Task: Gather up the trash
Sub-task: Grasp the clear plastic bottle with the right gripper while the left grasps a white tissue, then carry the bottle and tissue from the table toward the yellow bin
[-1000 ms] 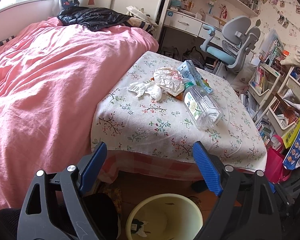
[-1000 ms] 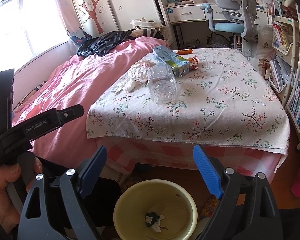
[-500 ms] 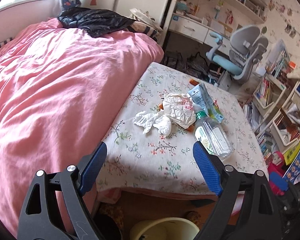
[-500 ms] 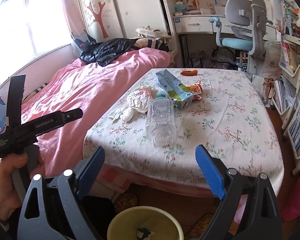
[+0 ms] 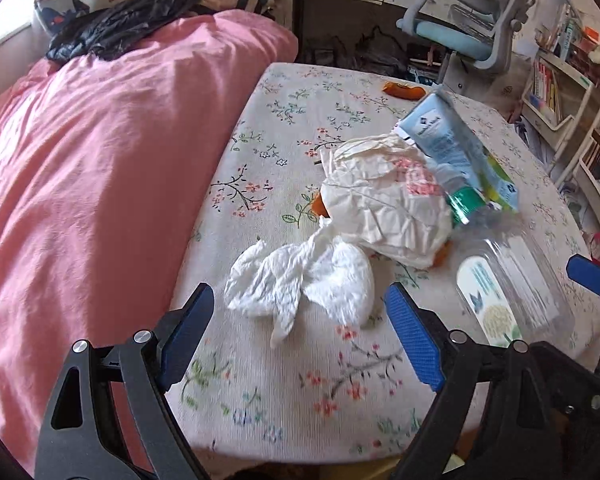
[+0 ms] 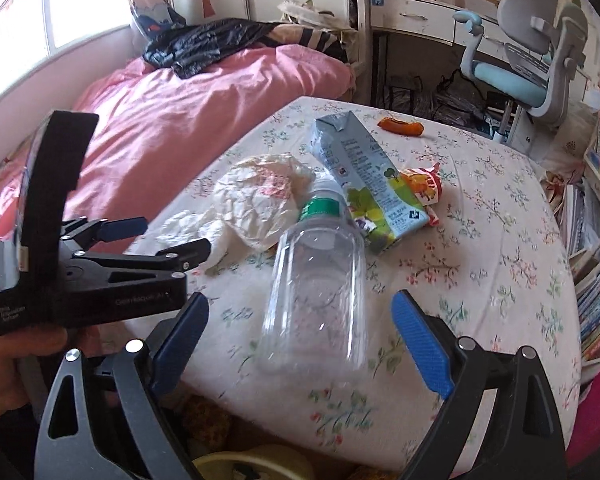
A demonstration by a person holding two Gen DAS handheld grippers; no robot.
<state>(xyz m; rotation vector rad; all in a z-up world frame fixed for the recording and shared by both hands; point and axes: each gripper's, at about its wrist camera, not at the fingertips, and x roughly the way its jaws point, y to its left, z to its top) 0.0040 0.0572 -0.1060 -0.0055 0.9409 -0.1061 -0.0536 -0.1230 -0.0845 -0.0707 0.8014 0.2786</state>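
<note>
Left hand-held gripper wide open, empty, over the crumpled tissue near the counter edge beside the bed. Right hand-held gripper wide open, empty, framing the clear bottle near the front edge. Judgement: centre each item between the pads before closing; grip the bottle mid-body, as it may roll.

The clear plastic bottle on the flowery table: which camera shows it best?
The right wrist view: the clear plastic bottle lies whole and central, green cap to base. The left wrist view shows it blurred at the right edge, its base cut off by a gripper finger.
</note>
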